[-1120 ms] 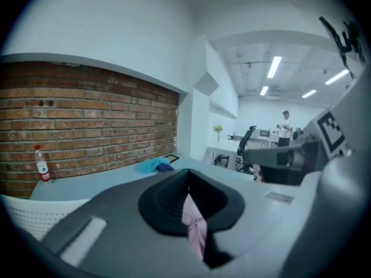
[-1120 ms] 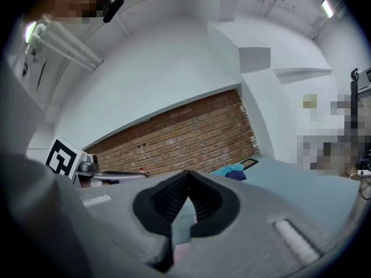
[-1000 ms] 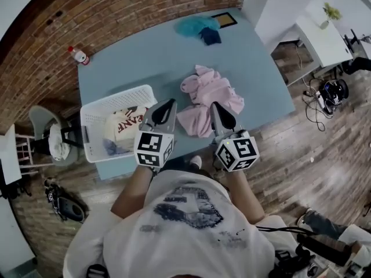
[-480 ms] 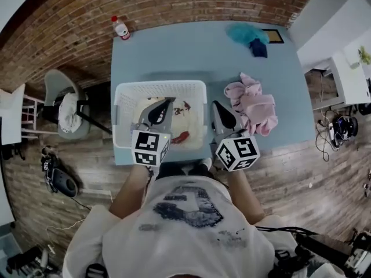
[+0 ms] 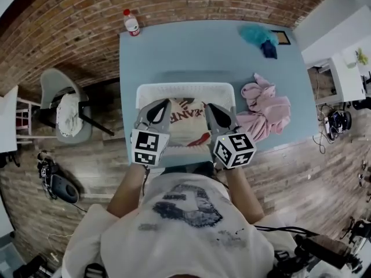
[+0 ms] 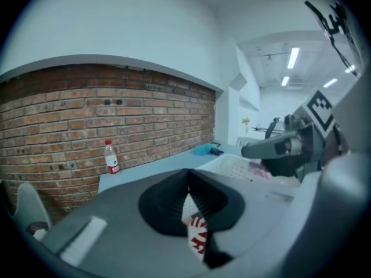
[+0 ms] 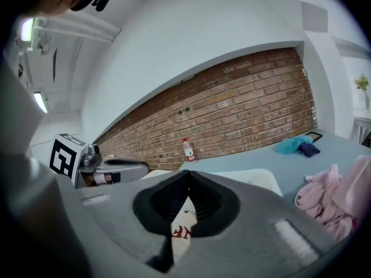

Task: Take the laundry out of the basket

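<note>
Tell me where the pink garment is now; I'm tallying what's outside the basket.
In the head view the pink garment lies crumpled on the blue table, just right of the white basket and nearer the person than the teal cloth.

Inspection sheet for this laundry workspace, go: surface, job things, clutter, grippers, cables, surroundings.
Surface: blue table set against a brick wall.
Job's things: white basket at the near edge, cream printed garment inside; pink garment on the table to its right.
Clutter: bottle at the far left corner; teal cloth, dark cloth and frame at the far right corner.
Grippers: left hand-held gripper and right hand-held gripper both shut, empty, over the basket.
Cables: tangle on the floor, right of the table.
Surroundings: grey chair with white cloth at left; wooden floor.
</note>
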The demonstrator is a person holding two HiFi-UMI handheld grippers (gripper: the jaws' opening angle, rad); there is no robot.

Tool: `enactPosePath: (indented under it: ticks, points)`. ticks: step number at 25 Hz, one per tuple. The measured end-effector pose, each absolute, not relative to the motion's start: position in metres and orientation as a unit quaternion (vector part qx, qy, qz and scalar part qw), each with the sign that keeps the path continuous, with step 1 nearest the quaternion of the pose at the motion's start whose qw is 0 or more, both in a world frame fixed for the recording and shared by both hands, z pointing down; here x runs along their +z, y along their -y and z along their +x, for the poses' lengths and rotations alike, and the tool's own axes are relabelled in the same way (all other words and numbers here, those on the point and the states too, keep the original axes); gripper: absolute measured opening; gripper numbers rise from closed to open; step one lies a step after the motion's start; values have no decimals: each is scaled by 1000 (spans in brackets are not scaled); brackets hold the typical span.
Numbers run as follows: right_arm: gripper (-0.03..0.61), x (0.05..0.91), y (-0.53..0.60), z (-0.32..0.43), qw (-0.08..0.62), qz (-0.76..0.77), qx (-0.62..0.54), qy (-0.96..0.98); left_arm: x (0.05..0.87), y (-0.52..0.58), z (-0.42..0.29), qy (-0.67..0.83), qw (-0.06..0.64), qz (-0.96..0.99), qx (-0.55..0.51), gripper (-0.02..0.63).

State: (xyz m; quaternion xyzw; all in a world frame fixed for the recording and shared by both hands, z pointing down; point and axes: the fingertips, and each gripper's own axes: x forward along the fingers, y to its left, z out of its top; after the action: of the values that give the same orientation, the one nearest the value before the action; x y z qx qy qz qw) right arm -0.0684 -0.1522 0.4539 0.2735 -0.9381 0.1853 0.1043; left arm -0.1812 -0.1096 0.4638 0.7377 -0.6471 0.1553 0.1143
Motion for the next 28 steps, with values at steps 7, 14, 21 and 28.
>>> enactPosePath:
  ticks: [7,14,21,28]
  points:
    - [-2,482,141,-115,169,260,184,933,468,107,-209,617,114,763,157,-9]
    - [2,494,146,-134,202,263,167,929,469,109,-228,615,114,766,148,-9]
    - [324,522,140,-145,260,204,186,925,473,117,-235,611,117,770,144,-9]
    - [514,556,130,-160,311,150,187,920,475,124,-238,609,118,773,135,-9]
